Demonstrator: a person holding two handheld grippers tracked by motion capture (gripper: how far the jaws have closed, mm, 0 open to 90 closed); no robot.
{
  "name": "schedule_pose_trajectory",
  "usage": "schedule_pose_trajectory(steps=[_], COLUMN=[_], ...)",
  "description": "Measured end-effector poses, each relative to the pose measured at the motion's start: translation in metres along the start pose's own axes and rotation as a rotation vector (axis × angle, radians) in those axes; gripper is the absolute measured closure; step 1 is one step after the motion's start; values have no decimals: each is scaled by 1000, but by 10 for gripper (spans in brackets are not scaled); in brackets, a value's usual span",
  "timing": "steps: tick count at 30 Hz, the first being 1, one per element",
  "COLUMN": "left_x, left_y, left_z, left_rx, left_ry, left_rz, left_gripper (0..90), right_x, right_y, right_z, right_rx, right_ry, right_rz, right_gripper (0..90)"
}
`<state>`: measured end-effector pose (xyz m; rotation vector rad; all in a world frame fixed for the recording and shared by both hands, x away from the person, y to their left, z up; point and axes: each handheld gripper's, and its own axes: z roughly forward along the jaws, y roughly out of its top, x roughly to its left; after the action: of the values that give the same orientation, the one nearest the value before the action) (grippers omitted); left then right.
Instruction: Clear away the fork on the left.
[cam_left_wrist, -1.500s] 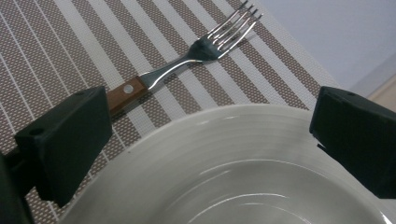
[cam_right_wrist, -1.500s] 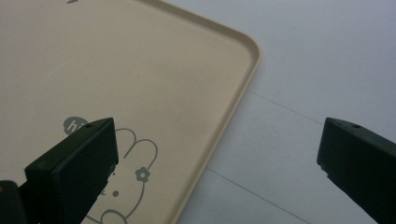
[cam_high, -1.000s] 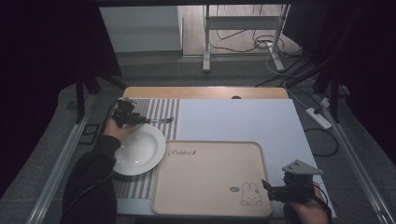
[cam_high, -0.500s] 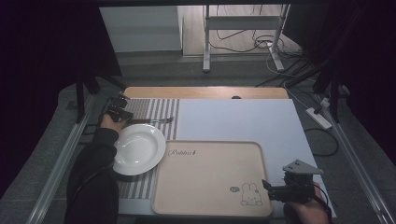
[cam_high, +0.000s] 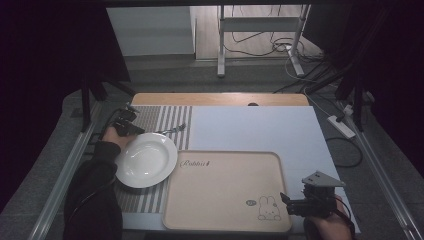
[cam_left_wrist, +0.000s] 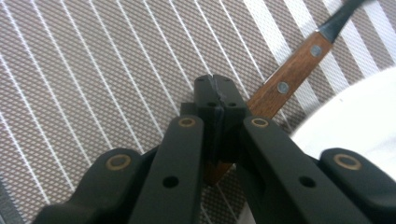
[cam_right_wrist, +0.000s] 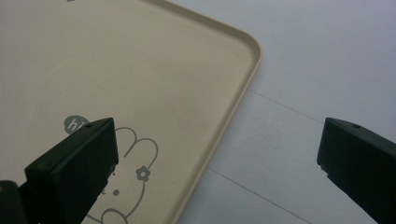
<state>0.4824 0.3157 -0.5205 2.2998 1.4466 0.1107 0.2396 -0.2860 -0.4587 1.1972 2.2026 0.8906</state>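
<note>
The fork (cam_high: 172, 129) lies on the striped mat (cam_high: 165, 117) at the far left of the table (cam_high: 250, 125), just past the far rim of the white plate (cam_high: 146, 160). In my left gripper view I see its wooden handle (cam_left_wrist: 285, 84) with two rivets running slantwise across the mat's weave, its dark metal neck going off toward the top right and the plate's rim at the right edge. My left gripper (cam_left_wrist: 218, 100) has its jaws drawn tight together on the near end of that handle; they have just been closing, and the wood sits pinched between the pads, with its tip poking out below them. From above, that gripper (cam_high: 131, 128) sits at the mat's left side, my hand and dark sleeve coming in along the plate.

The plate rests on the mat and touches the left edge of the beige tray (cam_high: 225, 192), which bears a rabbit drawing (cam_high: 268, 207) in its near right corner.

My right gripper (cam_high: 285, 200) hangs over that corner, well apart from the fork. Its jaws stand wide apart with nothing between them: one over the rabbit, the other over the pale table beyond the tray's rim (cam_right_wrist: 233, 107).
</note>
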Motion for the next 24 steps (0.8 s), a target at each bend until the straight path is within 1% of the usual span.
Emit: schedule_pose_trajectory(steps=[4, 5, 6, 7, 8, 9, 10, 11, 12, 13, 14, 15, 16, 19, 21, 24], left_x=[3, 4, 6, 7, 7, 7, 6, 4, 2, 0, -3, -7, -10, -17, -21, -26], left_y=[-1, -1, 0, 2, 3, 5, 7, 10, 12, 15, 18, 21, 24, 32, 37, 43], left_z=[-1, -2, -4, -7, -9, -11, -13, -14, -13, -12, -10, -8, -5, 3, 9, 18], left_rx=[-9, -21, -38, -59, -76, -90, -105, -116, -118, -119, -116, -110, -108, -91, -79, -41], left_ry=[-21, -7, -4, -4, -5, -2, -12, -17, -16, -25, -27, -17, -19, -28, -34, -54], left_rz=[-8, -9, -20, -37, -44, -42, -31, -23, -15, -4, 8, 18, 28, 42, 50, 88], left_gripper=[892, 890, 885, 823, 720, 720, 681, 608, 541, 484, 407, 336, 280, 114, 71, 33], right_x=[0, 0, 0, 0, 0, 0, 0, 0, 0, 0, 0, 0, 0, 0, 0, 0], right_y=[0, 0, 0, 0, 0, 0, 0, 0, 0, 0, 0, 0, 0, 0, 0, 0], right_z=[0, 0, 0, 0, 0, 0, 0, 0, 0, 0, 0, 0, 0, 0, 0, 0], right_rx=[-1, -1, -1, -1, 1, 1, 2, 2, 0, 0, -1, -1, -1, -2, -2, -3], right_ry=[1, 1, 0, 1, 1, 1, 1, 1, 0, 0, 0, 0, 0, -1, 1, 1], right_rz=[1, 0, 1, 1, 1, 1, 1, 0, 0, 0, 0, 0, 0, -1, -1, -1], right_gripper=[0, 0, 0, 0, 0, 0, 0, 0, 0, 0, 0, 0, 0, 0, 0, 0])
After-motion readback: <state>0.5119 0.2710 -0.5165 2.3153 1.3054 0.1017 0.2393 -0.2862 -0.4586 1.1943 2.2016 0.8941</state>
